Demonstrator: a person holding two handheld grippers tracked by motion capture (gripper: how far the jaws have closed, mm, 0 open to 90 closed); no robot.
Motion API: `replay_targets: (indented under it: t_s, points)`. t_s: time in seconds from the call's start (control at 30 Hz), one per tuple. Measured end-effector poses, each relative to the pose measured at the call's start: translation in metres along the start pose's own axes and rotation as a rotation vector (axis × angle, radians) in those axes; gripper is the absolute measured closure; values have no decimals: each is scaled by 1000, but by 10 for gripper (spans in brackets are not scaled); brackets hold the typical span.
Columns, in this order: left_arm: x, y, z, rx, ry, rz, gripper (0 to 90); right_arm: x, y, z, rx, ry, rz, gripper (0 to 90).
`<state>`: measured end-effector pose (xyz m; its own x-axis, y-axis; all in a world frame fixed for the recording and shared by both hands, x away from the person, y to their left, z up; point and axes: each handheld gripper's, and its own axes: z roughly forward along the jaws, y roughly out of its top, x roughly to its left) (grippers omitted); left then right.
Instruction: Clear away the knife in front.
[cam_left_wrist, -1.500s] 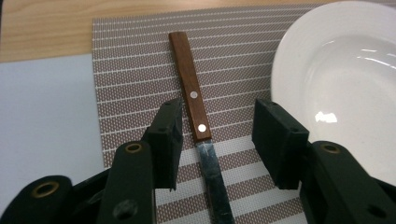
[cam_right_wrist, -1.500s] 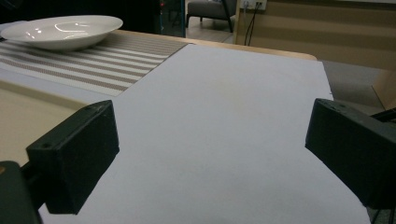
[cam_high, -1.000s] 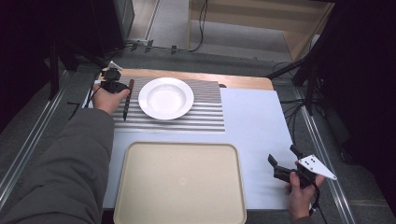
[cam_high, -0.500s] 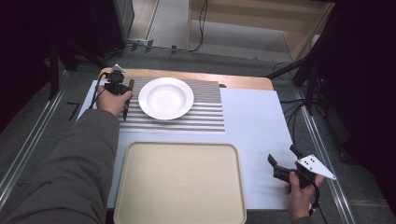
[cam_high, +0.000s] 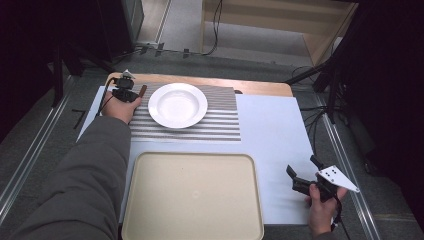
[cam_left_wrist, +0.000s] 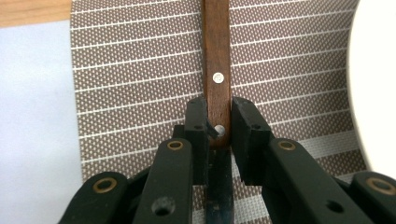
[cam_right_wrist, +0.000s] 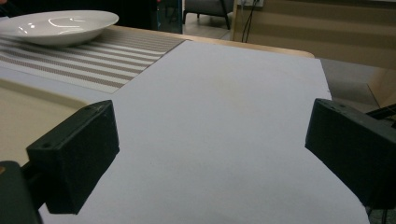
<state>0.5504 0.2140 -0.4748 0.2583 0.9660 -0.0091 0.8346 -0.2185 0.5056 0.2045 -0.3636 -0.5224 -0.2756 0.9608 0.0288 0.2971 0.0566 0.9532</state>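
Note:
A knife with a brown wooden handle (cam_left_wrist: 217, 56) lies on the striped placemat (cam_left_wrist: 140, 70), just left of the white plate (cam_high: 177, 105). My left gripper (cam_left_wrist: 218, 116) has just been closing, and its two black pads now sit against both sides of the handle near its lower rivet. In the high view the left gripper (cam_high: 131, 92) is at the mat's far left corner, with the knife handle (cam_high: 142, 90) poking out beside it and the blade hidden under the hand. My right gripper (cam_high: 302, 166) rests open over the white cover at the near right, nothing between its jaws (cam_right_wrist: 210, 154).
A large beige tray (cam_high: 192, 195) lies at the near edge, left of the right gripper. The white plate (cam_right_wrist: 56, 25) stands on the placemat (cam_high: 220, 120). A white cover (cam_high: 270, 145) spans the table; a wooden strip runs along its far edge.
The left hand has shifted slightly right and down over the knife, hiding the blade that showed earlier. The right hand has not moved.

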Motion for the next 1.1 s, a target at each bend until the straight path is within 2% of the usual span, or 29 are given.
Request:
replay_targets:
  t_s: [0.1, 0.17, 0.23, 0.53, 0.57, 0.87, 1.1]
  points:
    - [1, -1, -5, -9, -25, 23, 769, 0, 0, 0, 0, -1, 1, 15]
    - [2, -1, -7, -13, -20, 29, 769, 0, 0, 0, 0, -1, 1, 15]
    - [3, -1, -13, -28, -38, 37, 770, 0, 0, 0, 0, -1, 1, 16]
    - [1, -2, -35, -54, -61, 72, 769, 0, 0, 0, 0, 2, 1, 16]
    - [1, -4, -40, -68, -72, 65, 770, 0, 0, 0, 1, 2, 0, 16]
    - [0, -12, -56, -86, -103, 62, 769, 0, 0, 0, 1, 2, -1, 16]
    - [-8, -22, -68, -94, -145, 83, 769, 0, 0, 0, 4, 1, 0, 16]
